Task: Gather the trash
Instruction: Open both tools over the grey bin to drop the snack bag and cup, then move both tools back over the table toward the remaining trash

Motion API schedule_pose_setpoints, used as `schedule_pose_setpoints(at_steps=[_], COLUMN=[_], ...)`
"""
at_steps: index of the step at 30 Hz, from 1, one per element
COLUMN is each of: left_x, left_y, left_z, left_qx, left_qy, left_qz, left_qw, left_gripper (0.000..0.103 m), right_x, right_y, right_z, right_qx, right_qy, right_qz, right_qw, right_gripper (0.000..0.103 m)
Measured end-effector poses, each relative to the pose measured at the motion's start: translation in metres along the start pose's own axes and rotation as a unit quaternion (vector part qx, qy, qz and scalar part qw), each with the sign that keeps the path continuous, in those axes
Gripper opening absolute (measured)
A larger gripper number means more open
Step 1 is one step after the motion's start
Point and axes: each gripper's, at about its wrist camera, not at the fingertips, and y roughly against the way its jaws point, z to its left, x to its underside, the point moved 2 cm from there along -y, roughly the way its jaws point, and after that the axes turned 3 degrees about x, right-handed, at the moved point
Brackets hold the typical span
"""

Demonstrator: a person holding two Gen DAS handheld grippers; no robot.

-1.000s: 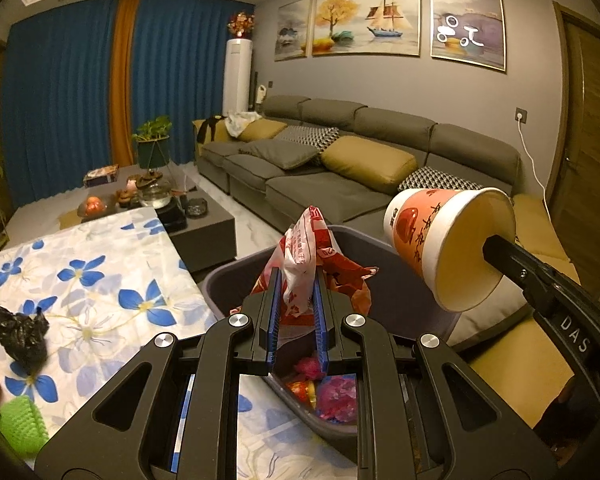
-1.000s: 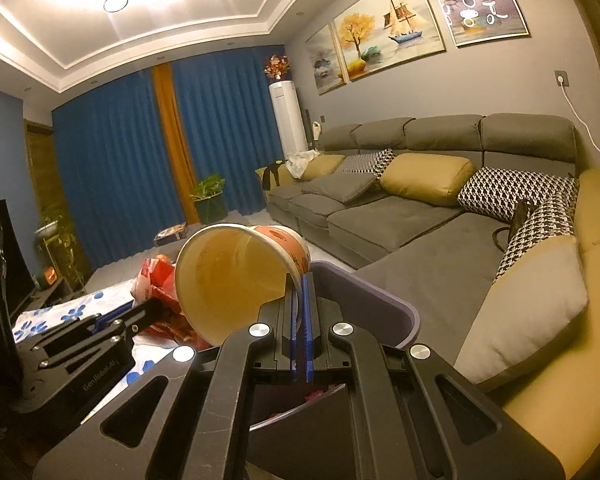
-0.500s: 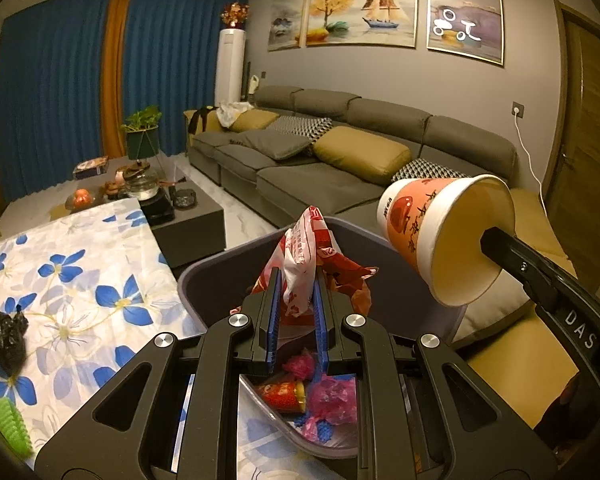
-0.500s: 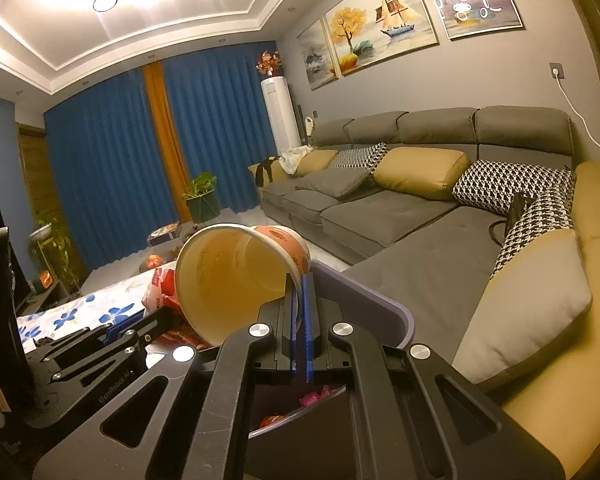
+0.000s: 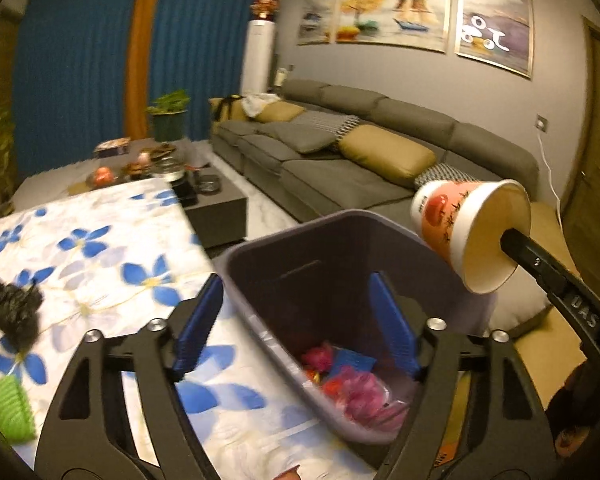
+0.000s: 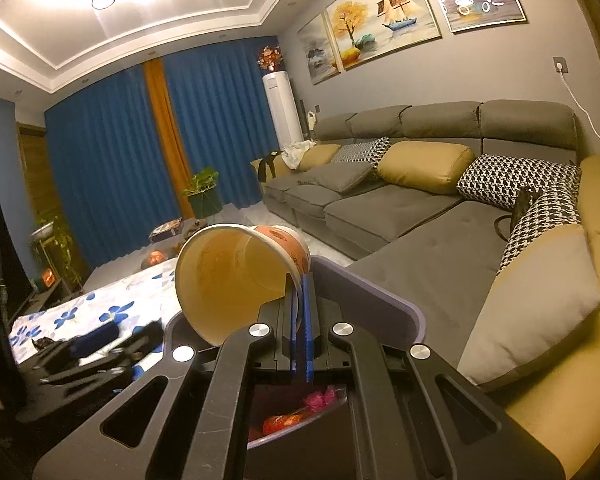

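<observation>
Trash sits at the bottom of the grey-purple plastic bin (image 5: 340,276): pink crumpled wrappers (image 5: 360,392), a red packet and a blue scrap, all blurred. My left gripper (image 5: 296,332) hangs over the bin's near rim with its blue-padded jaws spread wide; they have just been opening, and nothing is between them. One blue pad lies over the bin's left wall, the other over its inside.

My right gripper (image 6: 299,304) has its blue pads pressed nearly together on the rim of a white paper noodle cup with orange-red print (image 6: 240,276). The cup is tipped on its side, its mouth facing my right camera, and it hangs above the bin's far edge. In the left view the same cup (image 5: 460,232) shows at the right, and the black arm gripping it bears the letters "DAS". The print on the cup is too blurred for me to read.

Left of the bin lies a white tablecloth with blue flowers (image 5: 100,264). On it rest a crumpled black plastic bag (image 5: 12,304) and, nearer the frame's edge, a bright green ribbed object (image 5: 8,408). Behind stands a long grey sofa with mustard cushions (image 5: 380,156), under three framed paintings.
</observation>
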Motion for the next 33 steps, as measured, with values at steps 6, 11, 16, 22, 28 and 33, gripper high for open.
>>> schedule_pose_setpoints(at_steps=[6, 11, 16, 22, 28, 33], left_x=[0.003, 0.007, 0.017, 0.038, 0.066, 0.091], left_y=[0.041, 0.075, 0.108, 0.155, 0.209, 0.258], left_z=[0.023, 0.036, 0.054, 0.086, 0.125, 0.161], left_qx=[-0.034, -0.062, -0.089, -0.144, -0.202, -0.259], left_qy=[0.013, 0.019, 0.030, 0.048, 0.066, 0.081], left_qz=[-0.021, -0.040, -0.048, -0.058, -0.064, -0.071], left_qw=[0.9991, 0.9971, 0.9944, 0.9866, 0.9750, 0.9600], left_gripper=[0.089, 0.095, 0.097, 0.097, 0.097, 0.097], right_x=[0.004, 0.000, 0.003, 0.021, 0.041, 0.063], right_y=[-0.011, 0.006, 0.035, 0.056, 0.070, 0.085], right_z=[0.006, 0.011, 0.021, 0.051, 0.098, 0.152], right_qx=[-0.010, -0.009, -0.008, -0.033, -0.083, -0.140], right_qy=[0.003, 0.001, 0.012, 0.024, 0.052, 0.085], right_qz=[0.012, -0.005, -0.026, -0.014, 0.002, 0.019], right_qw=[1.000, 1.000, 1.000, 0.999, 0.995, 0.986], right_gripper=[0.027, 0.049, 0.073, 0.082, 0.082, 0.082])
